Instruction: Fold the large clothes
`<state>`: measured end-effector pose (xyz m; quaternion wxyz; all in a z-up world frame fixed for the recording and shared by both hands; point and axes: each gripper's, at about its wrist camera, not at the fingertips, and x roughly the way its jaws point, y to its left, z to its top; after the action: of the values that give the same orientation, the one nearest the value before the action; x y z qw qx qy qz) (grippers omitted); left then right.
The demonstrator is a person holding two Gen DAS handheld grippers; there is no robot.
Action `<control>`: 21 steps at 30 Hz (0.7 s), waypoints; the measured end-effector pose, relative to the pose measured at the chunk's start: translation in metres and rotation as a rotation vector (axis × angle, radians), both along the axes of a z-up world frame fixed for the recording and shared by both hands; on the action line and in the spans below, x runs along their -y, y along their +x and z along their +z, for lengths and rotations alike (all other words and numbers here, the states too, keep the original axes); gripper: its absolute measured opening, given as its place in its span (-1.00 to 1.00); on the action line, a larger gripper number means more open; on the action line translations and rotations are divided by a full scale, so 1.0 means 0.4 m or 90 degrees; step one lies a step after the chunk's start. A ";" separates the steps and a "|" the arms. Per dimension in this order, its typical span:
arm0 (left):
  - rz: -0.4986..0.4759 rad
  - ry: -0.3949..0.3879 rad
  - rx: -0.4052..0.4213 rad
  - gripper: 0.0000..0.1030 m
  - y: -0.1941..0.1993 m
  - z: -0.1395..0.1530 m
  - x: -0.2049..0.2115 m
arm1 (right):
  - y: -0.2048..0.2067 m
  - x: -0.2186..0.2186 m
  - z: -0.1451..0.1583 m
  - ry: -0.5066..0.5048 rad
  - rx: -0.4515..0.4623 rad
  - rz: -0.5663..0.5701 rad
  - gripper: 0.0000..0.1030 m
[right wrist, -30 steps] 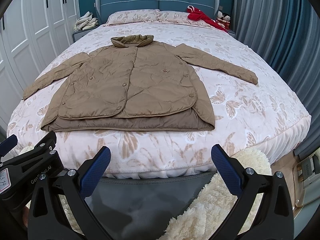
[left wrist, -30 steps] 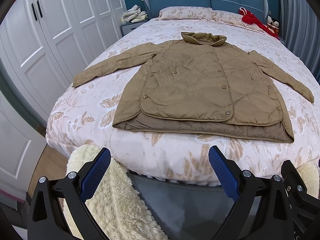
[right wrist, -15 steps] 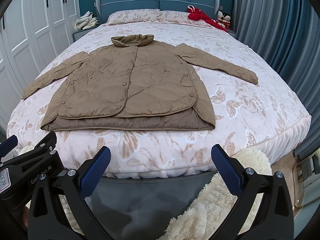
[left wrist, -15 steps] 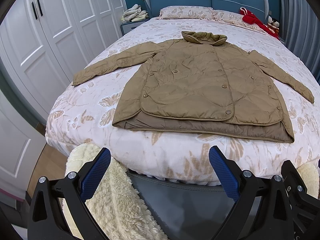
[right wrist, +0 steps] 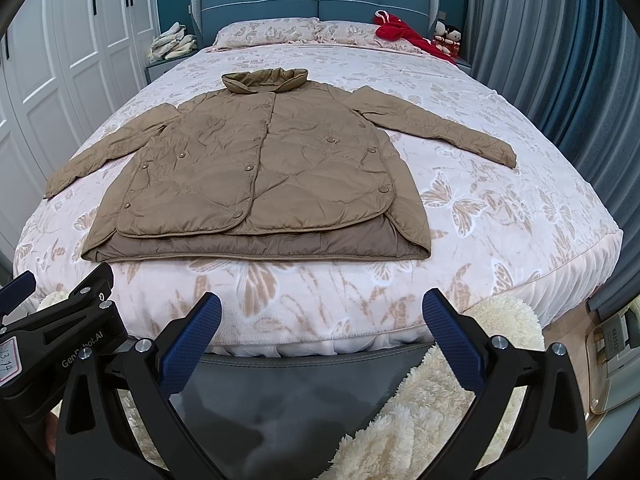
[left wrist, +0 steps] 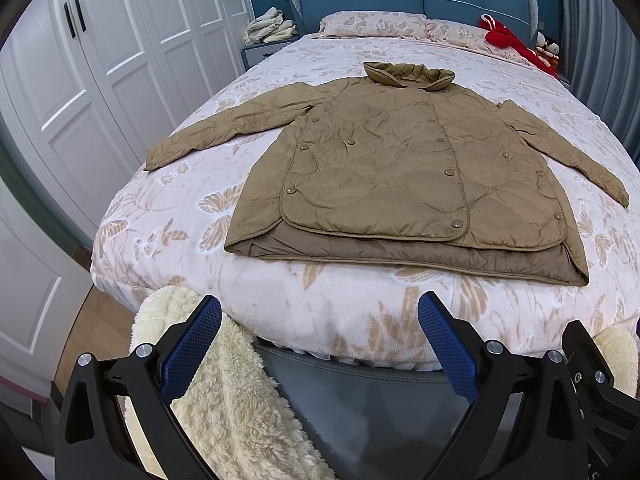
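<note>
A tan quilted jacket [left wrist: 404, 168] lies flat, front up, on the bed [left wrist: 168, 236], collar toward the headboard and both sleeves spread outward. It also shows in the right wrist view [right wrist: 264, 176]. Its hem is near the bed's foot edge. My left gripper [left wrist: 320, 320] is open and empty, held short of the foot of the bed, below the hem. My right gripper [right wrist: 322, 318] is open and empty, also short of the foot edge. The left gripper's body shows at the lower left of the right wrist view [right wrist: 60, 340].
A cream fleece blanket [left wrist: 224, 392] hangs over a dark bench [right wrist: 296, 392] at the bed's foot. White wardrobe doors [left wrist: 100, 60] stand on the left, grey curtains [right wrist: 552, 60] on the right. Pillows [right wrist: 280, 32], a red garment [right wrist: 404, 36] and folded cloths [left wrist: 272, 28] lie near the headboard.
Both views have shifted very slightly; the jacket sits a touch lower in the left wrist view. Both grippers stay open and empty.
</note>
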<state>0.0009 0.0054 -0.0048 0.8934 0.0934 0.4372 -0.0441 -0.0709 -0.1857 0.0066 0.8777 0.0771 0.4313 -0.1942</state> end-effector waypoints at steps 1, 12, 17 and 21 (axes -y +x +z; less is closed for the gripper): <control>0.000 0.000 0.000 0.86 -0.001 0.000 -0.001 | 0.000 0.000 -0.001 0.000 0.001 0.000 0.91; 0.000 -0.001 -0.001 0.86 -0.001 -0.002 -0.002 | 0.000 -0.001 0.000 -0.001 0.000 0.000 0.91; 0.000 0.001 0.000 0.86 -0.002 -0.002 -0.002 | 0.000 -0.001 -0.002 0.000 0.000 0.000 0.91; 0.001 0.000 -0.001 0.86 -0.003 -0.004 -0.003 | 0.000 -0.001 -0.002 0.000 0.000 0.000 0.91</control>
<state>-0.0003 0.0065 -0.0064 0.8929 0.0930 0.4383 -0.0436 -0.0709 -0.1851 0.0057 0.8776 0.0768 0.4315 -0.1943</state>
